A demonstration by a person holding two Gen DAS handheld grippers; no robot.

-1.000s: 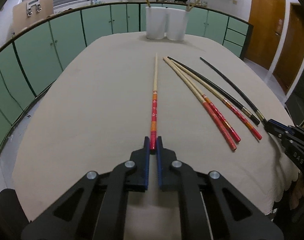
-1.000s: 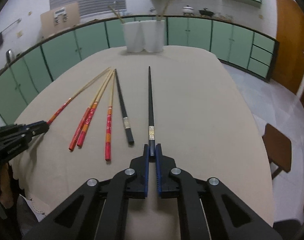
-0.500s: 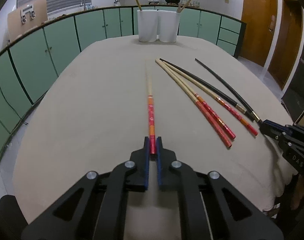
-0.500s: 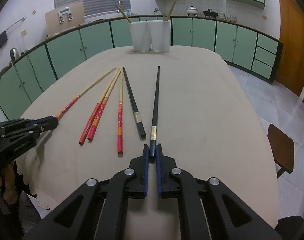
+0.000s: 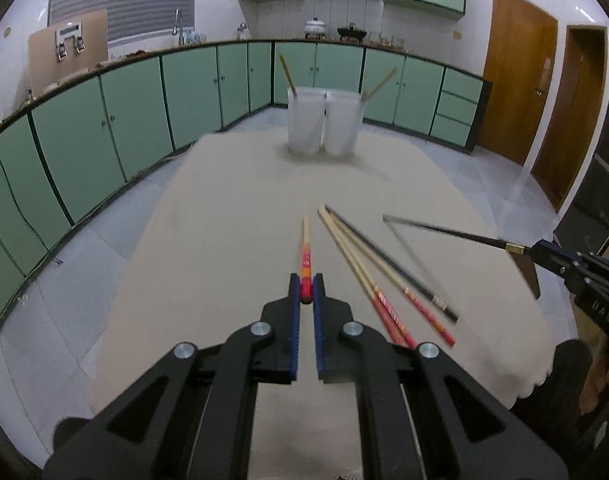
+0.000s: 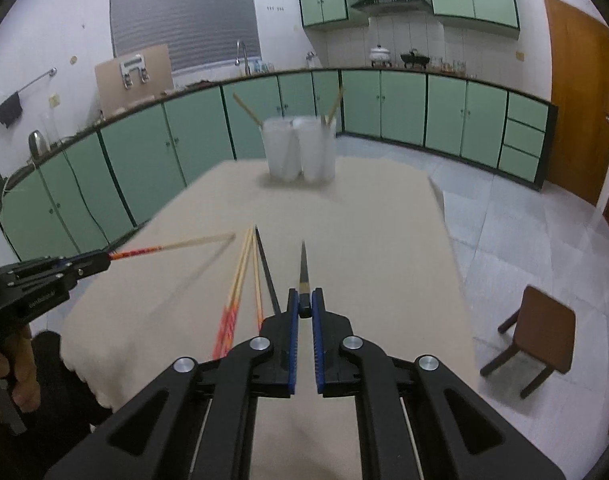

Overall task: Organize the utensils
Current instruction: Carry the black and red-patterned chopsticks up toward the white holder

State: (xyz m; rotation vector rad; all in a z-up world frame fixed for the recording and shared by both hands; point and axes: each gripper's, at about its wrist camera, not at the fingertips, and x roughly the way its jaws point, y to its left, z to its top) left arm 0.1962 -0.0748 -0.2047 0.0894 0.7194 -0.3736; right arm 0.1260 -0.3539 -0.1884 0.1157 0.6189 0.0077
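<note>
Chopsticks (image 5: 388, 276): four loose on beige tabletop (image 5: 232, 216), near front edge. Two white holders (image 5: 324, 120) at far end. Left hand-held gripper (image 5: 306, 292) clamped on red-ended chopstick (image 5: 305, 252); right hand-held gripper (image 6: 305, 306) clamped on black chopstick (image 6: 303, 268), both lifted clear.

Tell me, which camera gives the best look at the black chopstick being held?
The left wrist view: the black chopstick shows side-on along its length, pinched at its gold-banded end by the right gripper. The right wrist view sees that chopstick only end-on, foreshortened between its own jaws.
</note>
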